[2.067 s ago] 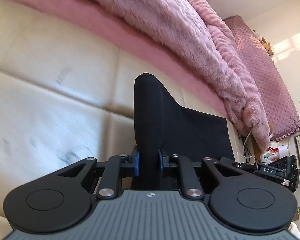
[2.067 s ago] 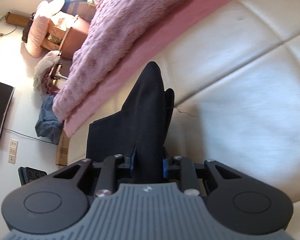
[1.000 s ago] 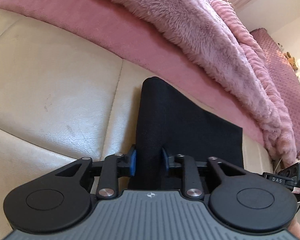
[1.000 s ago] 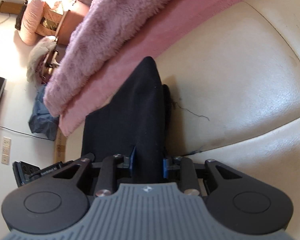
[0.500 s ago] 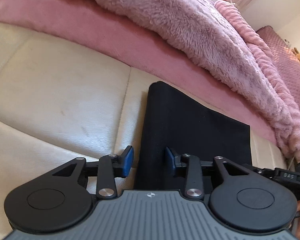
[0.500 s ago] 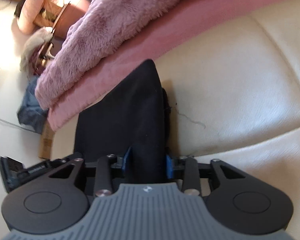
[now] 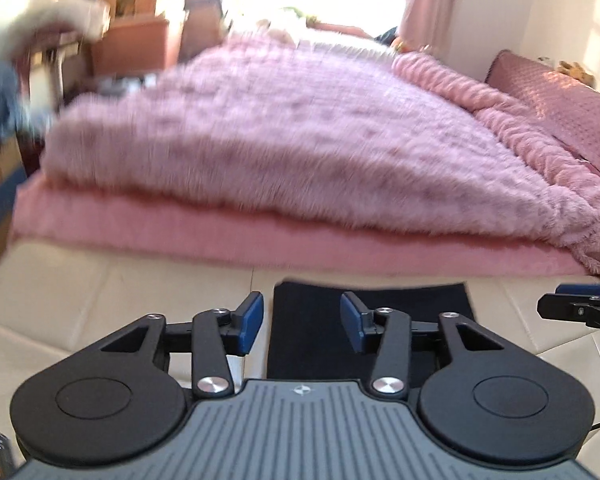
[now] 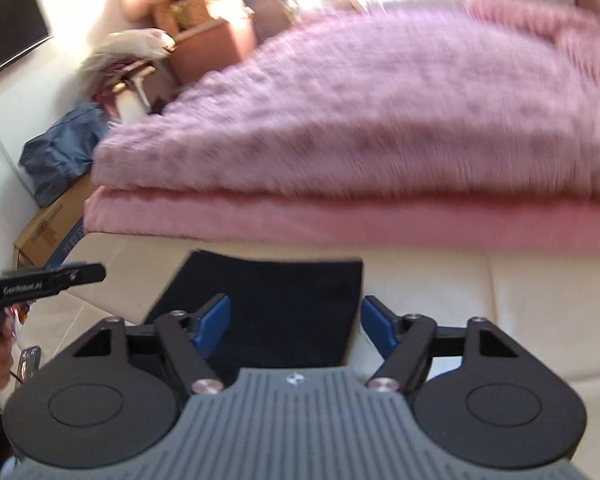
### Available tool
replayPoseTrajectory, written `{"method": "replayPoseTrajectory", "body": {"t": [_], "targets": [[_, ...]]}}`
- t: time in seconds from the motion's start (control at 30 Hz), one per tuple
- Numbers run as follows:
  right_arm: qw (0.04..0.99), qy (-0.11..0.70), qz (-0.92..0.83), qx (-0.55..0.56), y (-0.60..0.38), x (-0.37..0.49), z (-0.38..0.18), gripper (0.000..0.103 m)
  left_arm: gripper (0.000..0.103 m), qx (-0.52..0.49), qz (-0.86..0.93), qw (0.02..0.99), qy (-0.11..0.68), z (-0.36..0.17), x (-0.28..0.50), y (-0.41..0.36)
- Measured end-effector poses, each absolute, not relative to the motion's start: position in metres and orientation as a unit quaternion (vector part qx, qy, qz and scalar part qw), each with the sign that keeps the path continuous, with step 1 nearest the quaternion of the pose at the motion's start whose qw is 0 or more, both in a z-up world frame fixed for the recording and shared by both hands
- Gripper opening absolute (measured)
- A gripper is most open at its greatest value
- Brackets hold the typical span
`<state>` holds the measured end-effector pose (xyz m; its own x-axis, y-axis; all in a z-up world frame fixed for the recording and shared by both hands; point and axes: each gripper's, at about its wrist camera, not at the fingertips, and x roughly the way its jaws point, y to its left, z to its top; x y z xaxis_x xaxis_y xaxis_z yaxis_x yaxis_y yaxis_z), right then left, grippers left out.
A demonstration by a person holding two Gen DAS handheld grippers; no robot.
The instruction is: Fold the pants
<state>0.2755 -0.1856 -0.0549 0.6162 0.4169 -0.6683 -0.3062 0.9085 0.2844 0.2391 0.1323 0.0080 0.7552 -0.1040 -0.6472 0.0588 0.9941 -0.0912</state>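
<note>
Left wrist view shows your left gripper [image 7: 301, 325] and right gripper [image 8: 295, 323] wide open, holding nothing, above the folded pants [image 7: 364, 300] lying flat on the cushion [image 7: 112, 292], so lift straight away.

My own housing hides the near edge of the pants [image 7: 364, 320] in both views. The blanket [image 7: 300, 132] and the clutter [image 8: 148, 56] beyond it are smeared by motion blur. My right gripper [image 7: 580, 310] is cut off at the frame edge.
</note>
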Motion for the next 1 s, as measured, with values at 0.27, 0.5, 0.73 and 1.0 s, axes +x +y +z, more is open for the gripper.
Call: {"method": "replayPoseTrajectory", "body": {"t": [0.27, 0.5, 0.73, 1.0], "targets": [[0.944, 0.272, 0.188, 0.003, -0.170, 0.196, 0.010, 0.082, 0.079, 0.044, -0.029, 0.966, 0.253, 0.060, 0.181, 0.088], [0.966, 0.213, 0.145, -0.015, -0.170, 0.126, 0.037, 0.082, 0.092, 0.026, -0.020, 0.975, 0.219, 0.082, 0.138, 0.067], [0.972, 0.191, 0.133, -0.006, -0.175, 0.069, 0.043, 0.082, 0.095, 0.029, 0.012, 0.978, 0.207, 0.078, 0.104, 0.060], [0.968, 0.215, 0.128, -0.023, -0.167, 0.031, 0.020, 0.082, 0.095, 0.003, 0.024, 0.959, 0.281, 0.032, 0.073, 0.057]]}}
